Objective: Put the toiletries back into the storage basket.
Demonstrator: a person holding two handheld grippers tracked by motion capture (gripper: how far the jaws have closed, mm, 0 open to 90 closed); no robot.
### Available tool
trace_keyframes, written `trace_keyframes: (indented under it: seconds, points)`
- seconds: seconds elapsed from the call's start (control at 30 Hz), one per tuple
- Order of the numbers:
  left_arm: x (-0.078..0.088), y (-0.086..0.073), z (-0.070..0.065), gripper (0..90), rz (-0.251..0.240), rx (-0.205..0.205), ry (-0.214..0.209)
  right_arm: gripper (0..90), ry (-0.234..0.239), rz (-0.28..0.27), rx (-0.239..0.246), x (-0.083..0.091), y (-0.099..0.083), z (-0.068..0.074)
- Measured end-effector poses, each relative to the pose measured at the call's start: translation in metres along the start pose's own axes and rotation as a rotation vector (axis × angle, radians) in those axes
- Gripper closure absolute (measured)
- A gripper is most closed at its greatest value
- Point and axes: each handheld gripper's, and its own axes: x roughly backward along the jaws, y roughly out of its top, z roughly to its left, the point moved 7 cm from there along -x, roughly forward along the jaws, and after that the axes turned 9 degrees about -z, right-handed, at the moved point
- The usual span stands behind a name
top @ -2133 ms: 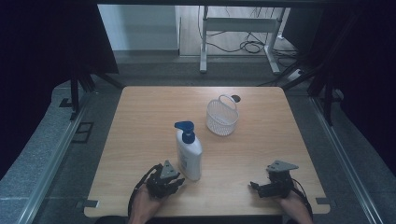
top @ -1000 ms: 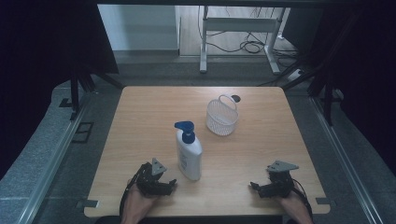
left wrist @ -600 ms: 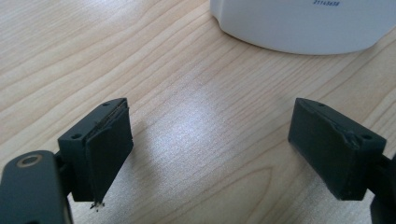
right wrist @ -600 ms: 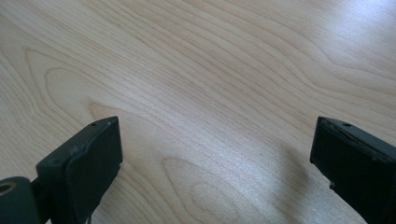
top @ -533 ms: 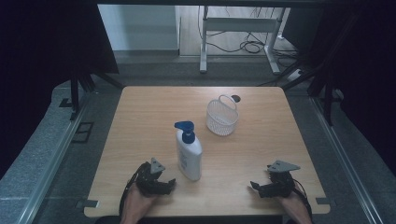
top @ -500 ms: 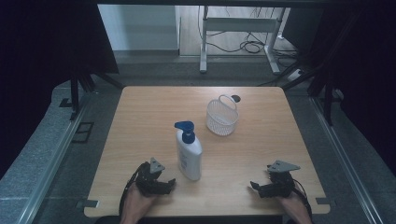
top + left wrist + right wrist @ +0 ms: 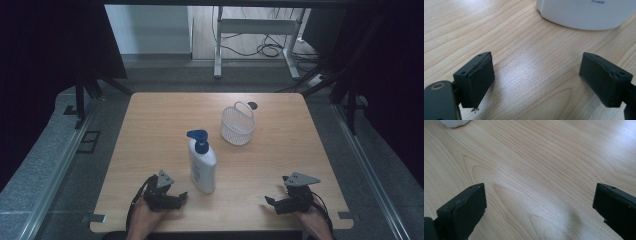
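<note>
1. Jaws of the left gripper (image 7: 181, 196) stood wide apart with nothing between them, low over the wooden table (image 7: 150, 125) near its front edge; in the left gripper view (image 7: 536, 82) bare wood lay between the two black pads.
2. Just beyond those jaws sat the white pump bottle (image 7: 202, 167), upright on the table with its blue pump head on top (its rounded white base (image 7: 586, 15) showed at the top of the left gripper view, close ahead but not touching either pad). What the bottle held could not be told, since its wall was opaque.
3. Farther back and to the right stood the white mesh basket (image 7: 237, 127), upright, its handle loop raised at the far side. It looked empty, with wood grain faintly visible through its mesh. It was well apart from the bottle and from both grippers.
4. Behind the basket, a small dark round spot (image 7: 253, 105) lay on the table surface; what it was could not be told.
5. At the front right, the right gripper (image 7: 270, 202) also had its jaws spread wide and held nothing; the right gripper view (image 7: 539, 210) showed bare wood between the pads, with a sliver of the white bottle at the top left corner.
</note>
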Motion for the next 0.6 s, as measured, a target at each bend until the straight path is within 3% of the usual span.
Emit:
trace_keyframes:
  seconds: [0.37, 0.6]
  points:
    - [0.0, 0.0, 0.0, 11.9, 0.0, -0.002, -0.002, 0.0, 0.033, 0.006, 0.015, 0.0, 0.007, 0.009]
    - [0.0, 0.0, 0.0, 11.9, 0.001, -0.003, -0.002, 0.0, 0.079, -0.033, -0.003, -0.001, 0.016, 0.017]
